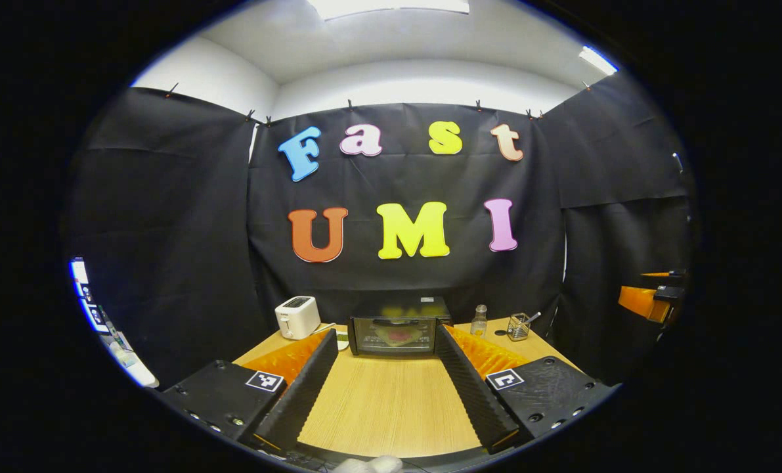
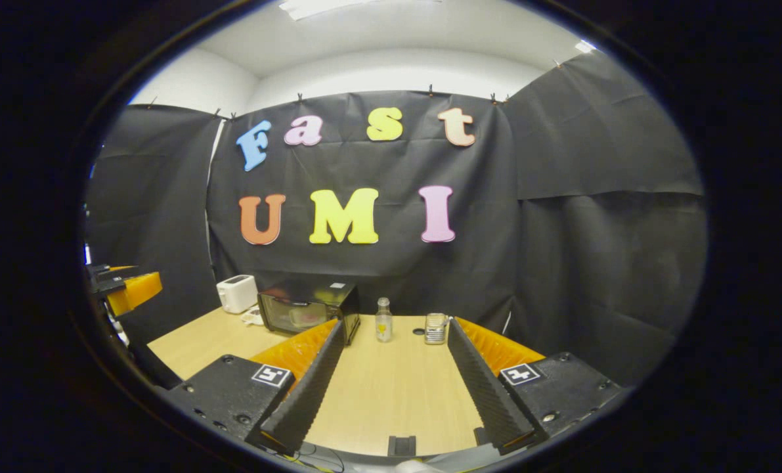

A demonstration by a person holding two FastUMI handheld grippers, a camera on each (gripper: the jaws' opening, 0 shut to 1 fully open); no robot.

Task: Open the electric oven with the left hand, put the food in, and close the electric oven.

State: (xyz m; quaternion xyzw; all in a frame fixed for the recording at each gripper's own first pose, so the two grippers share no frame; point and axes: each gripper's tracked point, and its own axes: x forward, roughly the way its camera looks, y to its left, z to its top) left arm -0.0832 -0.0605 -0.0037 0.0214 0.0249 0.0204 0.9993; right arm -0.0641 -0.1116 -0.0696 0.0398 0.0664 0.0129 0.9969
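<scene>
Both grippers [image 1: 386,341] [image 2: 395,332] gape; oven [image 1: 398,330] shut.

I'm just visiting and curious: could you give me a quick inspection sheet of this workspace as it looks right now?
Surface: wooden table, bare in front.
Job's things: electric oven at the back, door shut, something pinkish behind the glass; food not identifiable.
Clutter: white toaster left of the oven; small glass bottle and mesh holder to its right.
Grippers: left gripper open, aimed at the oven; right gripper open, holding nothing.
Cables: thin wires at the bottom edge of the right gripper view.
Surroundings: black cloth walls, white ceiling with lights.
</scene>
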